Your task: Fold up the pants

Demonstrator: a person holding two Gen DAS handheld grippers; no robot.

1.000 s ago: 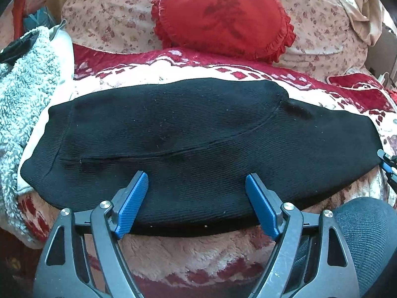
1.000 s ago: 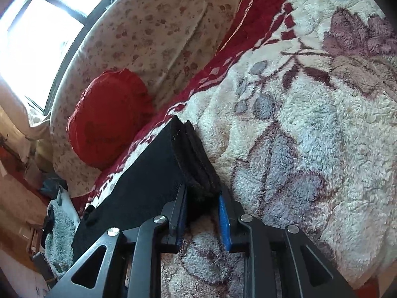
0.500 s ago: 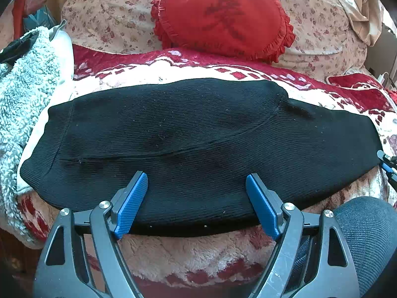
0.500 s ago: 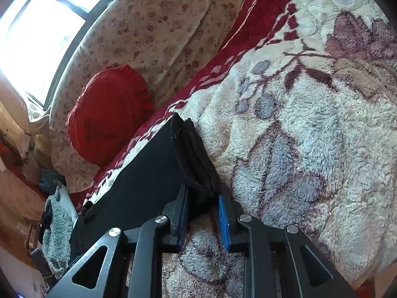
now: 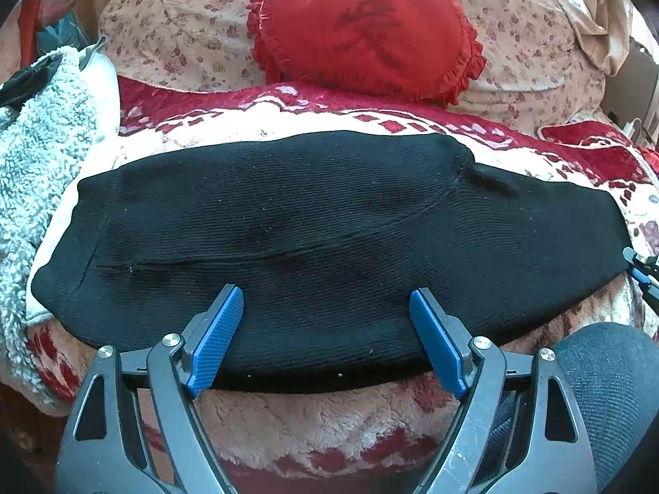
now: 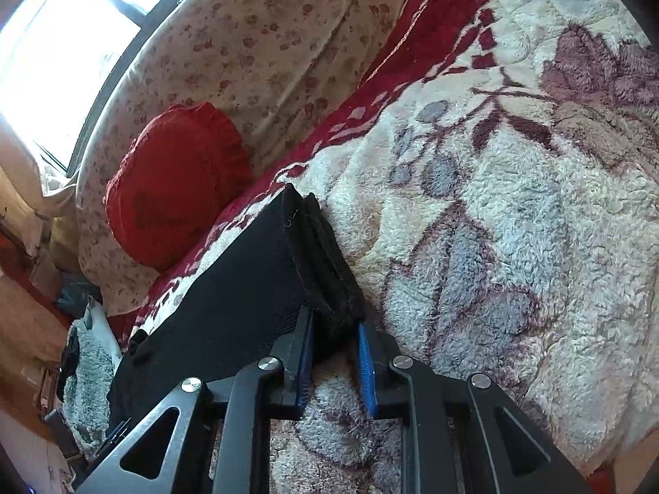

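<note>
Black knit pants [image 5: 321, 222] lie folded lengthwise across a fluffy floral blanket [image 5: 329, 415]. My left gripper [image 5: 324, 291] hovers over their near long edge. Its jaws are wide and still opening, the blue pads [image 5: 218, 337] clear of the cloth. In the right wrist view the pants [image 6: 230, 300] run away to the left, and my right gripper [image 6: 334, 325] has narrowed onto the stacked leg ends, whose black cloth fills the gap between its pads. That gripper's tip [image 5: 640, 271] shows at the pants' right end in the left wrist view.
A red ruffled heart cushion [image 5: 366, 29] leans on a flowered pillow [image 5: 185, 33] behind the pants. A grey-white fleece [image 5: 37, 156] is heaped at the left. A person's knee [image 5: 609, 374] in dark cloth sits at the lower right. Open blanket [image 6: 515, 189] stretches right of the leg ends.
The right gripper's pads have drawn a little closer on the leg ends. The pants and the left gripper stay about where they were.
</note>
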